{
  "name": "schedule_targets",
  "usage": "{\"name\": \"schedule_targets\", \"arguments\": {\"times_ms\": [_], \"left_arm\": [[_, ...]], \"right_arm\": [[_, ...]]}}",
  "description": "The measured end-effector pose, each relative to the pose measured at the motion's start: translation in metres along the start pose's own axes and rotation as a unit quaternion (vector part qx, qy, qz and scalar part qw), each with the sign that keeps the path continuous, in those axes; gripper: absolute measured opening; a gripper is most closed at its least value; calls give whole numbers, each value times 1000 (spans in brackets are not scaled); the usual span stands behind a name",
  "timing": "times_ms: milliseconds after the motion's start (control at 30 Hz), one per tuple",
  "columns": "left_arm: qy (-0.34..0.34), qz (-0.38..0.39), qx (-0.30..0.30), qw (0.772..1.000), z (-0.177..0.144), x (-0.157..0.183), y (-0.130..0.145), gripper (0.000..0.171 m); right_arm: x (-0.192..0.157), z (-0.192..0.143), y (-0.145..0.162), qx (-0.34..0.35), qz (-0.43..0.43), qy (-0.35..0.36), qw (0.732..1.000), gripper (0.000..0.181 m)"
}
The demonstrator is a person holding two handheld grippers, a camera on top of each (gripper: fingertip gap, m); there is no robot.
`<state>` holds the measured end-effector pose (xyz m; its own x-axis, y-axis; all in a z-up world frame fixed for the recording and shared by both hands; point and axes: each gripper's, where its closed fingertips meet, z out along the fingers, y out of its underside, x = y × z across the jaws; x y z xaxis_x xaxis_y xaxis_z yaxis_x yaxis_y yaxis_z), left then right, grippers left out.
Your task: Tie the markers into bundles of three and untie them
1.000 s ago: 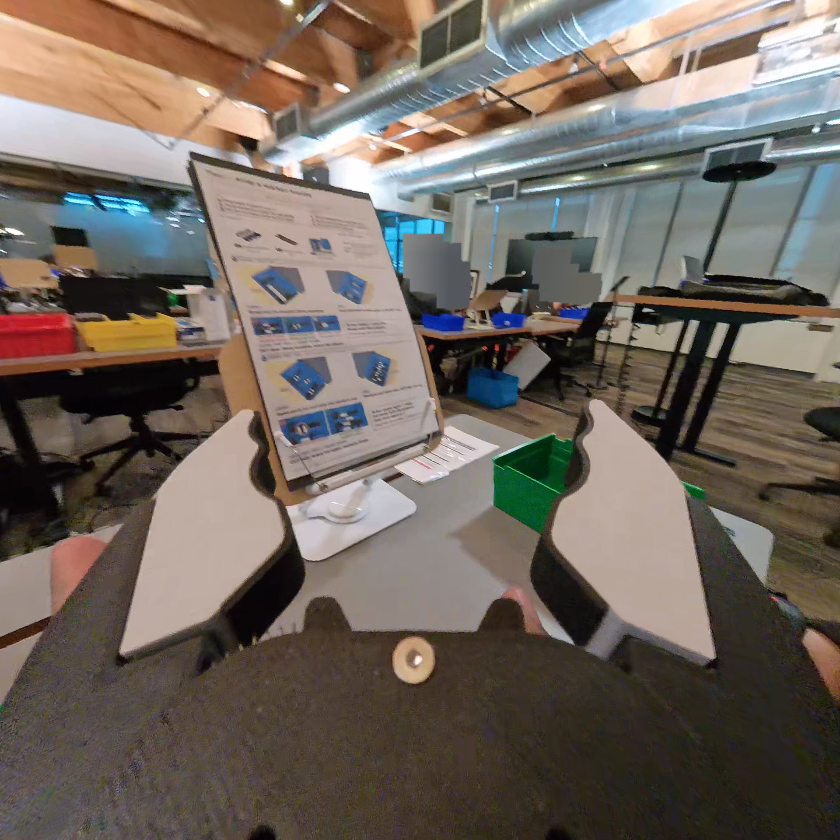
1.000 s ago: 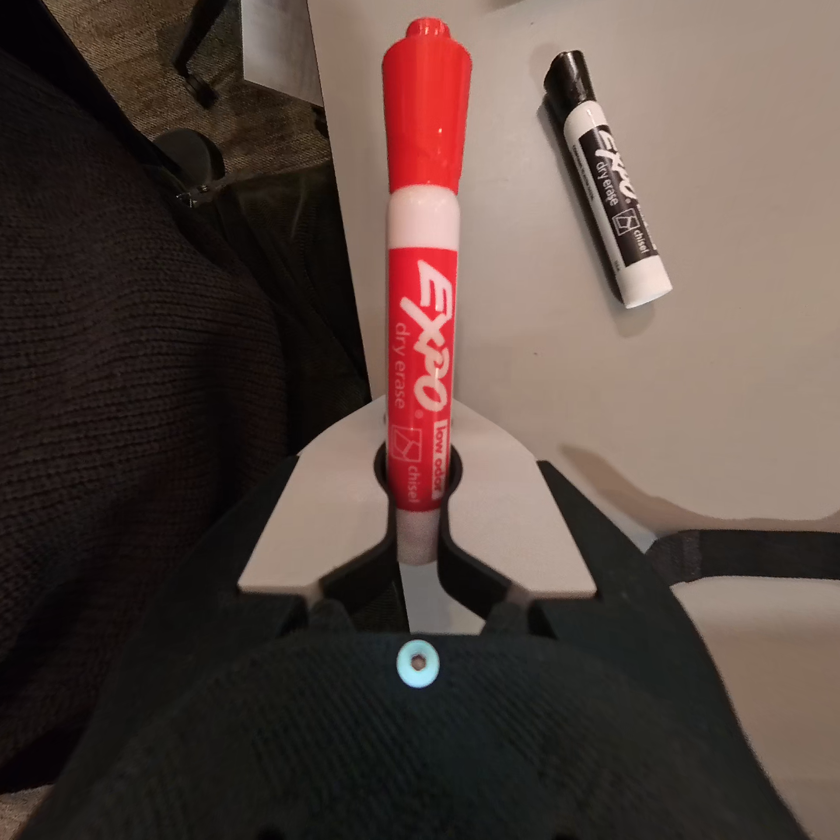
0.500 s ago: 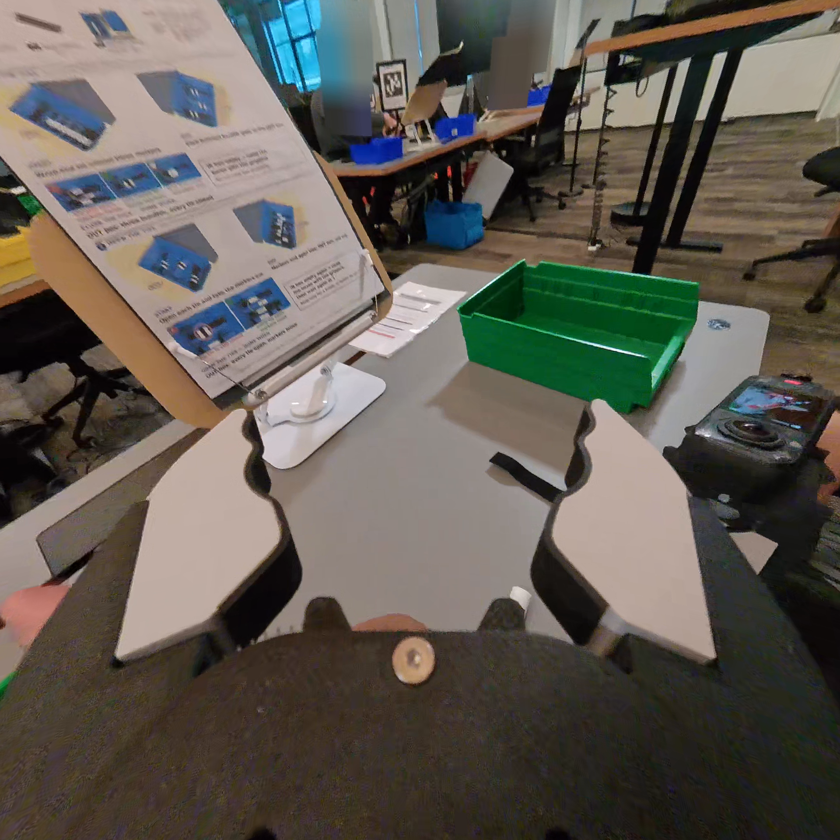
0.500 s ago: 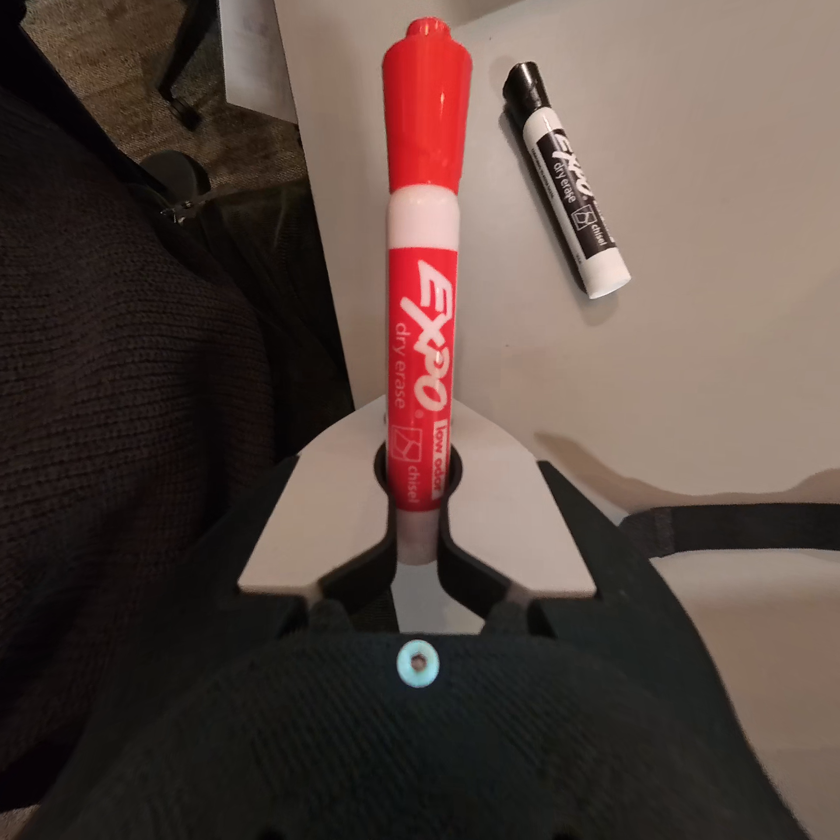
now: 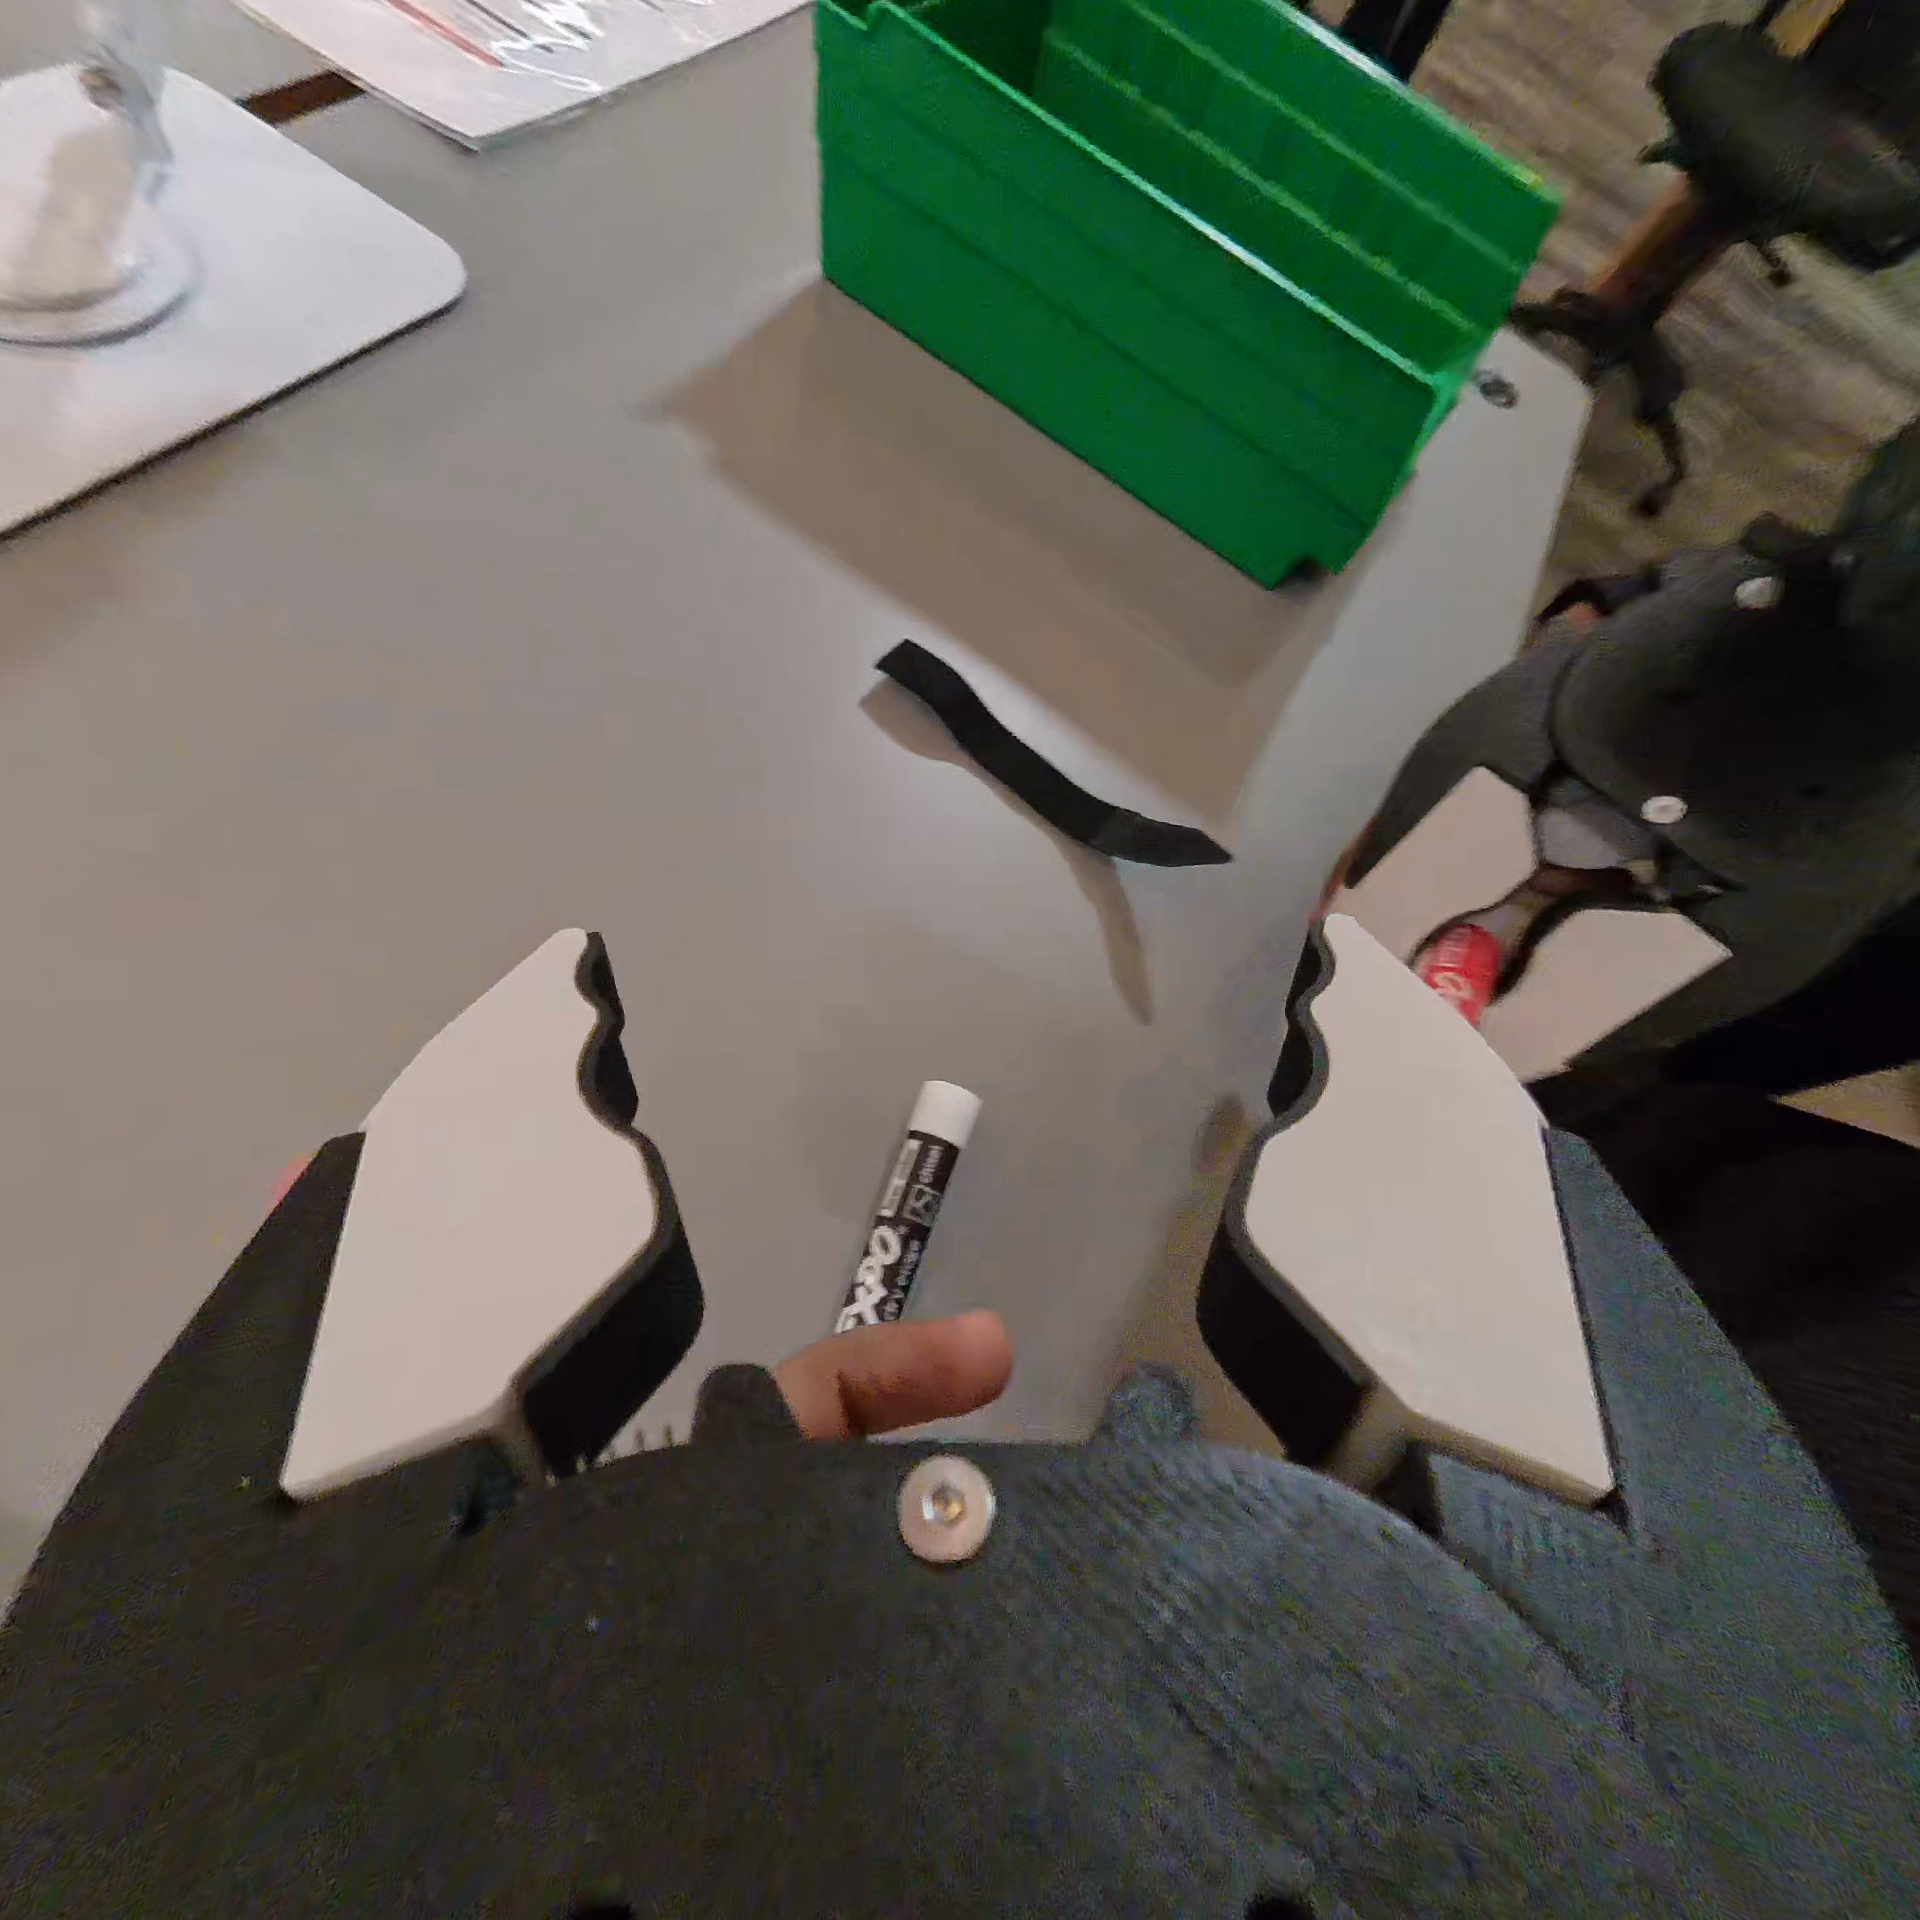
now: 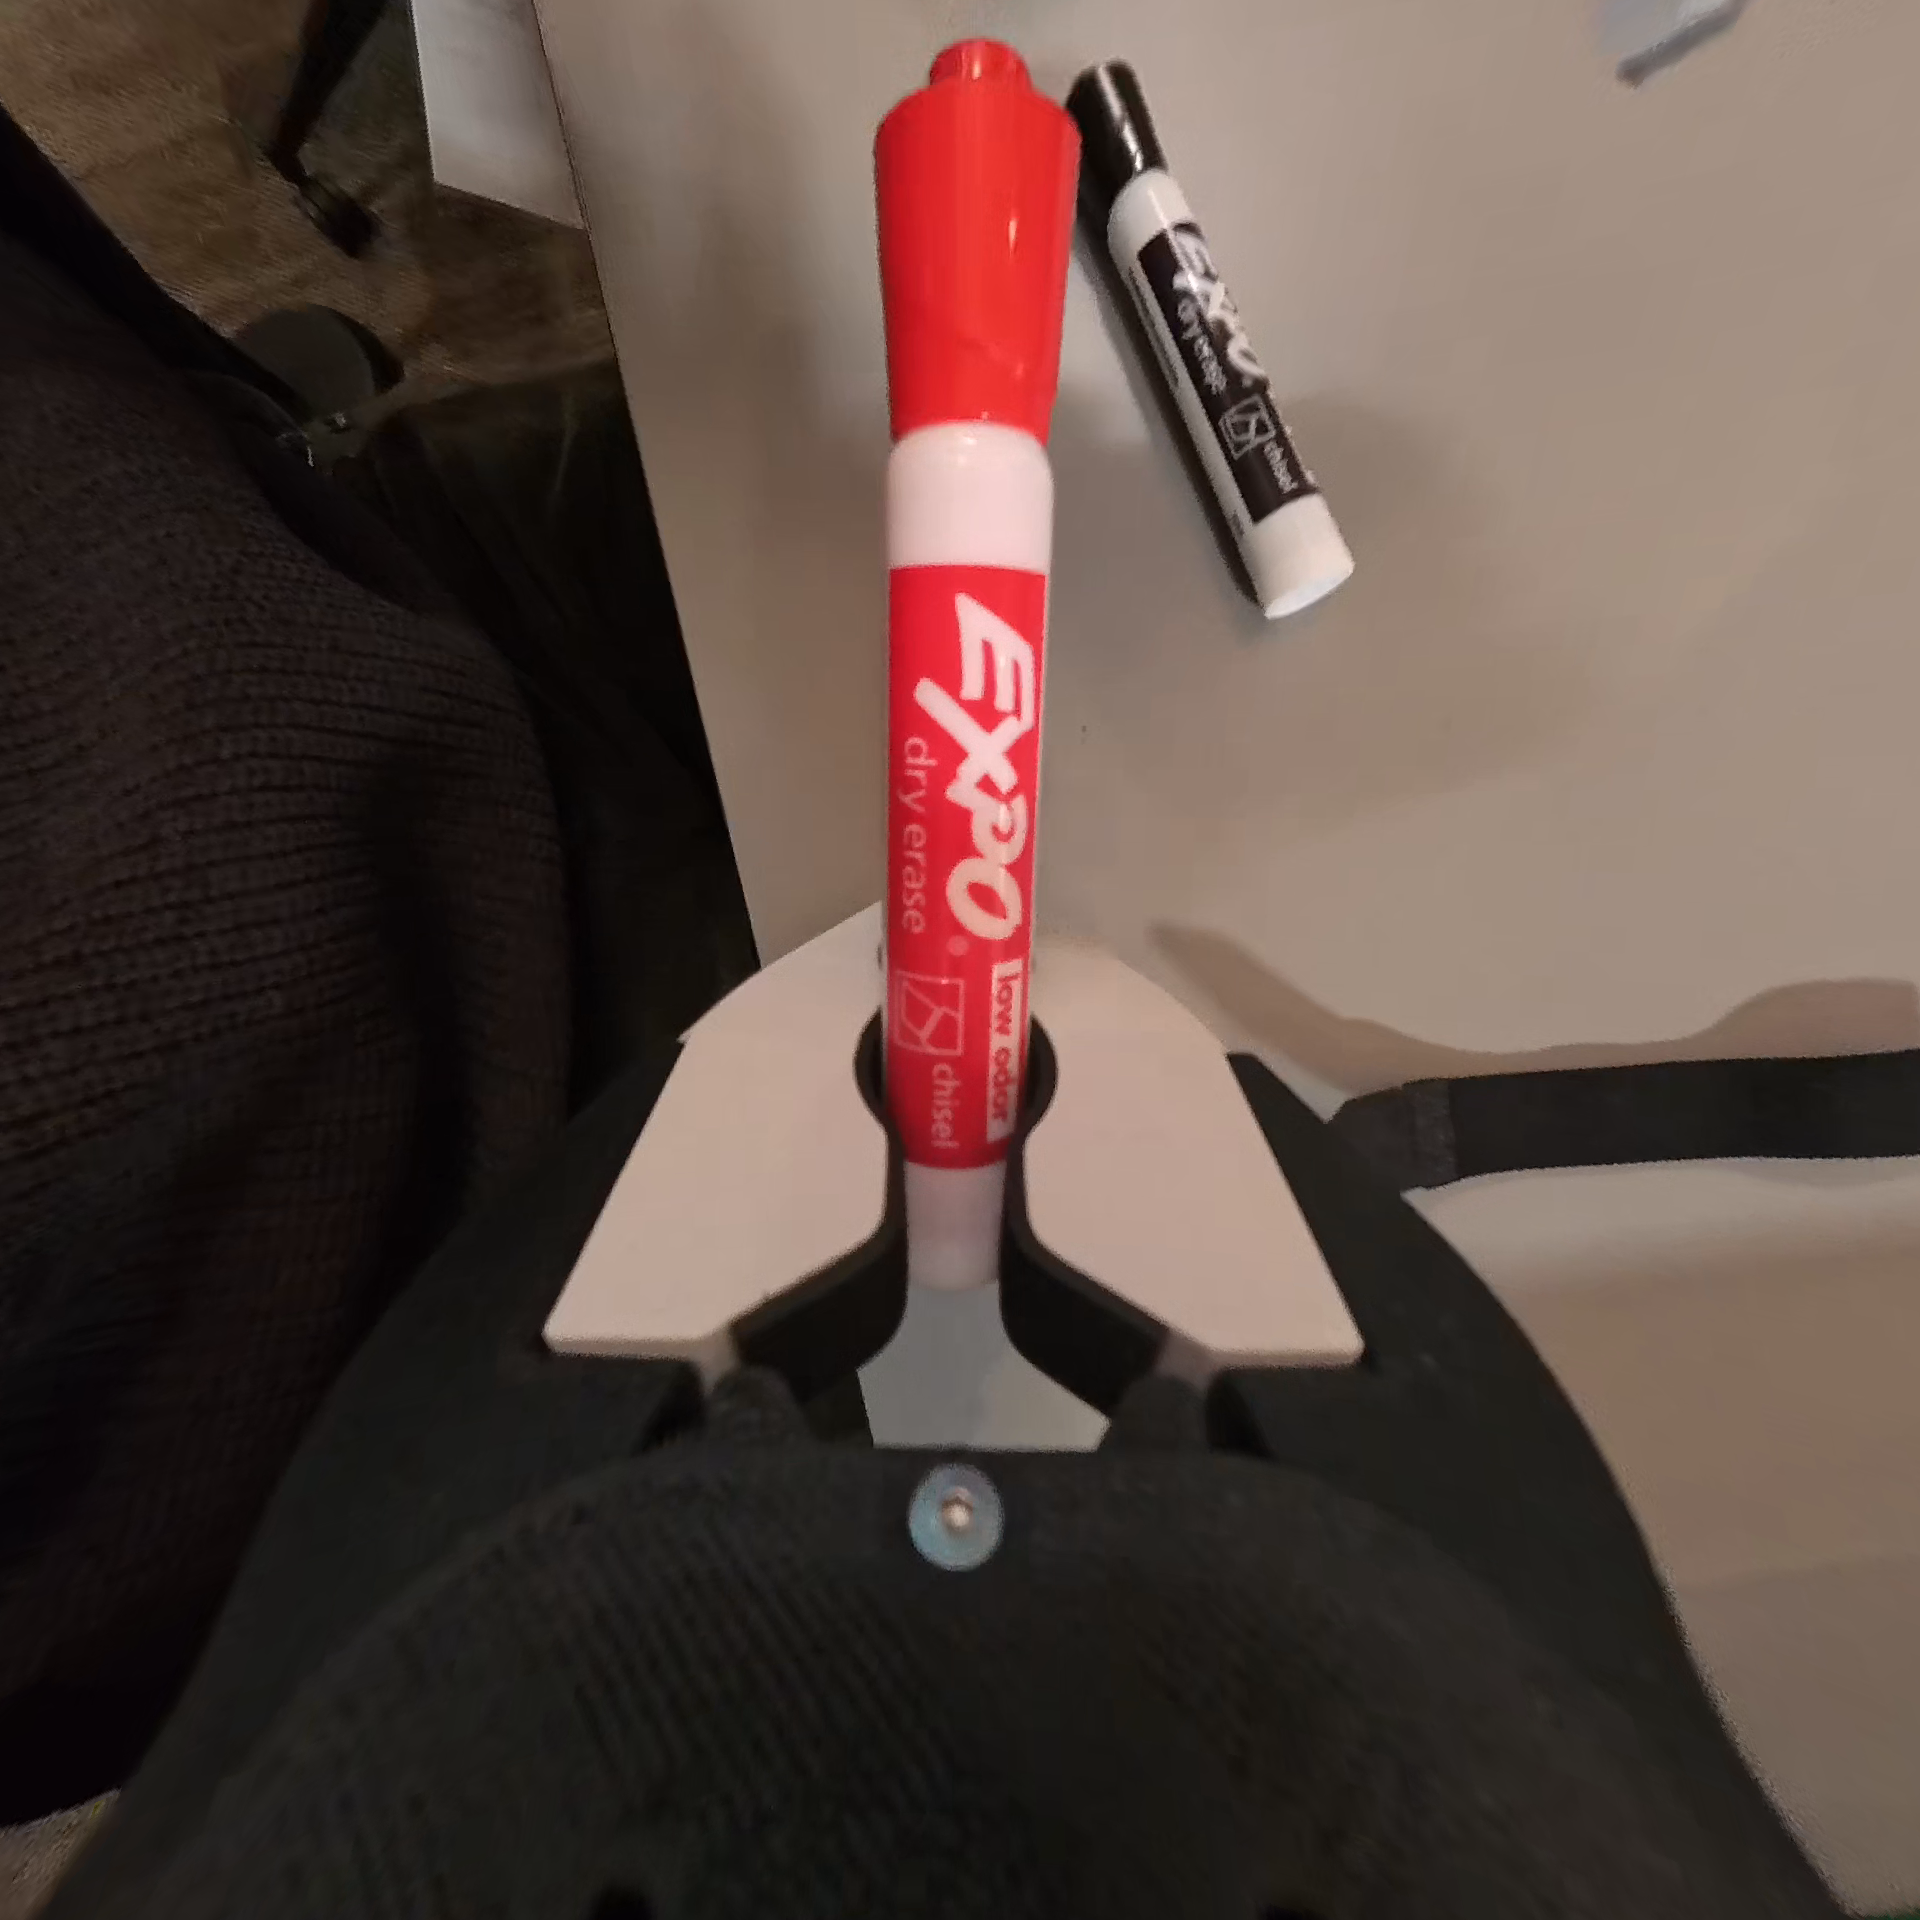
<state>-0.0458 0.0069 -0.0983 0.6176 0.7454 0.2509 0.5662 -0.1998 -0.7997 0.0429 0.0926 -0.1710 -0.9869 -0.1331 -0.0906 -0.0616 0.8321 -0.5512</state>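
Right hand-held gripper (image 6: 961,1049) around red marker (image 6: 968,582)

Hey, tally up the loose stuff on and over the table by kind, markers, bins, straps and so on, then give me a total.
Markers: 2, a red marker shut in the right hand-held gripper and a black marker lying under the open left hand-held gripper.
Green bins: 1.
Black straps: 1.
White stand bases: 1.
Paper sheets: 1.
Total: 6.
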Motion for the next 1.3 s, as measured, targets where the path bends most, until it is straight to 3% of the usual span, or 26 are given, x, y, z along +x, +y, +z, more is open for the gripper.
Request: {"name": "schedule_targets", "arguments": {"times_ms": [133, 233, 300, 333, 467, 500, 567, 633, 800, 1000, 1300], "left_arm": [[110, -36, 10, 993, -4, 23, 0, 122], [112, -38, 8, 993, -6, 14, 0, 118], [128, -43, 0, 991, -8, 11, -1, 75], [152, -51, -6, 987, -10, 16, -1, 65], [224, -56, -110, 967, -15, 41, 20, 70], [250, -51, -150, 955, -19, 51, 30, 79], [285, -78, -218, 930, -24, 68, 44, 80], [297, -98, -264, 912, -25, 75, 54, 85], [297, -56, -365, 881, -23, 91, 85, 90], [352, -31, -438, 827, -26, 124, 106, 92], [434, -90, -446, 778, -18, 141, 102, 87]], "right_arm": [[5, -2, 10, -29, -10, 5, 1000, 15], [8, -5, 12, -33, -18, 10, 999, 15], [10, -7, 13, -37, -27, 16, 999, 15], [10, -7, 14, -41, -34, 21, 998, 15], [8, -5, 14, -63, -76, 42, 994, 15], [7, -4, 13, -69, -89, 48, 992, 15], [4, -1, 9, -84, -118, 62, 987, 15], [4, 0, 4, -100, -154, 89, 979, 15], [9, 0, -12, -113, -222, 147, 957, 15], [1, 0, -21, -88, -238, 138, 957, 15], [-2, 6, -18, -78, -232, 108, 963, 15]]}}
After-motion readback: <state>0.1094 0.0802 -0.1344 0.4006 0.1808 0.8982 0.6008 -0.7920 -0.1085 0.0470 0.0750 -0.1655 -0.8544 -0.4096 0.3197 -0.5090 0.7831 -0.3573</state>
